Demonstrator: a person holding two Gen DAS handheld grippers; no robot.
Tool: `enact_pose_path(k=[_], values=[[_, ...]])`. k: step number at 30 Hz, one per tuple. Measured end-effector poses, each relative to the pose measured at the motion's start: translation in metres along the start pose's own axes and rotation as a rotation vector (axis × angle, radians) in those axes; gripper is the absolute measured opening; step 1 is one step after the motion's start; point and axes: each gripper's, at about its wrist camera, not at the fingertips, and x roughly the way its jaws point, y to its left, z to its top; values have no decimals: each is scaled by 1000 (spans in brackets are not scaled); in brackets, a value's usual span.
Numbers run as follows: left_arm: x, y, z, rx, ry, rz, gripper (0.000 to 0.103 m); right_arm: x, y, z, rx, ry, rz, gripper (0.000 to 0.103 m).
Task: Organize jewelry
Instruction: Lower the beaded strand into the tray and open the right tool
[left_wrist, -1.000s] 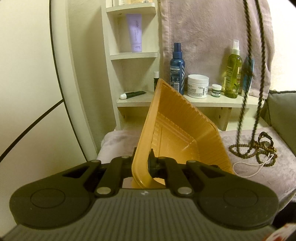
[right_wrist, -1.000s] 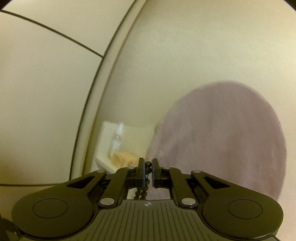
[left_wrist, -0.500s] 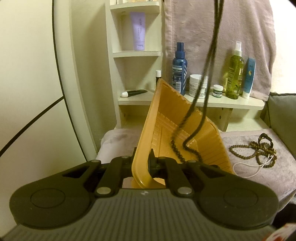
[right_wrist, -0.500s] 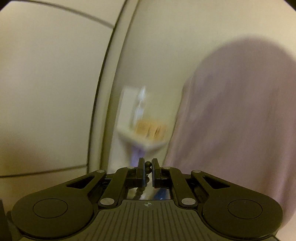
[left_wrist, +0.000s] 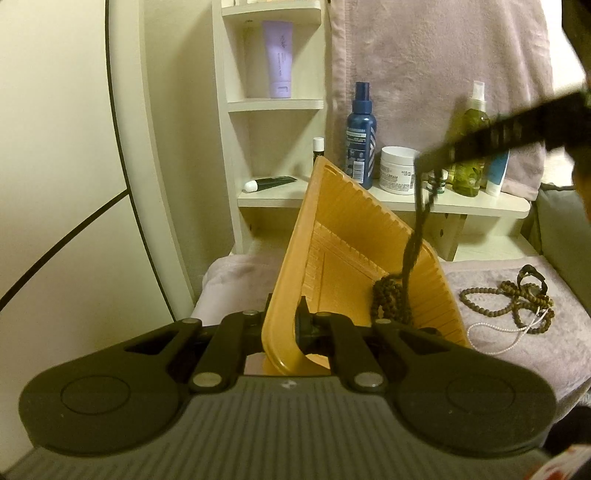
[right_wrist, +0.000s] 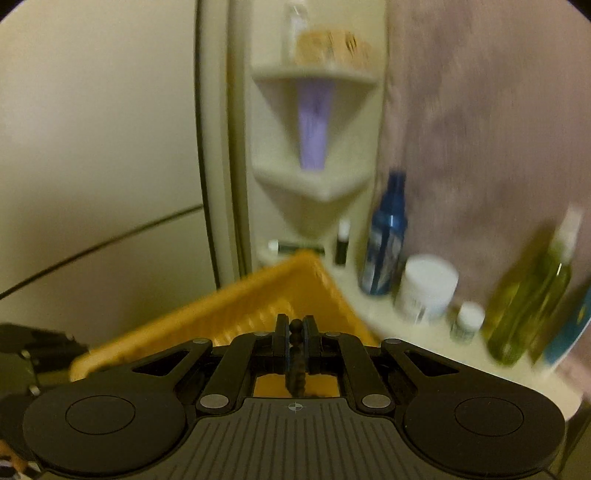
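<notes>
Now the left gripper (left_wrist: 282, 325) clamps the orange tray's (left_wrist: 354, 236) rim; the right gripper (right_wrist: 294, 326) pinches the dark bead necklace (left_wrist: 391, 299), coiling inside.

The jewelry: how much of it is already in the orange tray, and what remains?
The left gripper holds the orange tray tilted. The right gripper grips the dark bead necklace, partly coiled inside, the rest hanging. Left on the cloth: brown beads and a pearl strand.
</notes>
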Motion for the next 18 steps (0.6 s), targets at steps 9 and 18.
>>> enact_pose_path(k=[9,18], values=[[1,-1,-1,4,4,9,6,6,-20,-29,99,26,90,17],[0,-2,-1,7,5,9,6,-54,-57,-59,270,-115,-74,41]])
